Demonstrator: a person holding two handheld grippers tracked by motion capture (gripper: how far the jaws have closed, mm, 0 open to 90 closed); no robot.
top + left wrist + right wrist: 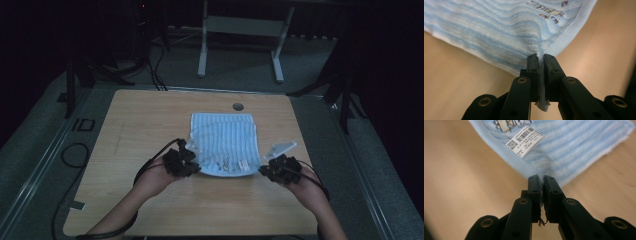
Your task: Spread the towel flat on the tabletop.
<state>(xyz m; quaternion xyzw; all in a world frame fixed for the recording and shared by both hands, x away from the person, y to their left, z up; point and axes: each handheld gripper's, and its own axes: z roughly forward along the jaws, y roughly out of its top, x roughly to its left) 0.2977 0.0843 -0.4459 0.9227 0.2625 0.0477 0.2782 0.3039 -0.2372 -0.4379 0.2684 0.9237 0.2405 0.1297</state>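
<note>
One blue-and-white striped towel (pixel 225 142) lies folded on the wooden surface (pixel 150 125), a little toward 1 o'clock from the middle, with its near edge raised off the wood. Two grippers hold that edge, one at each near corner. The left gripper (pixel 192 162), at the towel's 7 o'clock corner, has its fingers (pixel 533 67) clenched on the cloth, and the left gripper view shows a bit of hem poking out below the pads. The right gripper (pixel 265 170), at the towel's 5 o'clock corner, is likewise grasping the towel's corner, its fingers (pixel 534 187) pressed together with the fabric between them. One white label (pixel 524 141) with a barcode is sewn near the right-hand corner, and one small printed picture (pixel 547 11) sits beside the hem. One round grommet hole (pixel 238 106) lies at 12 o'clock from the towel, apart from it.
</note>
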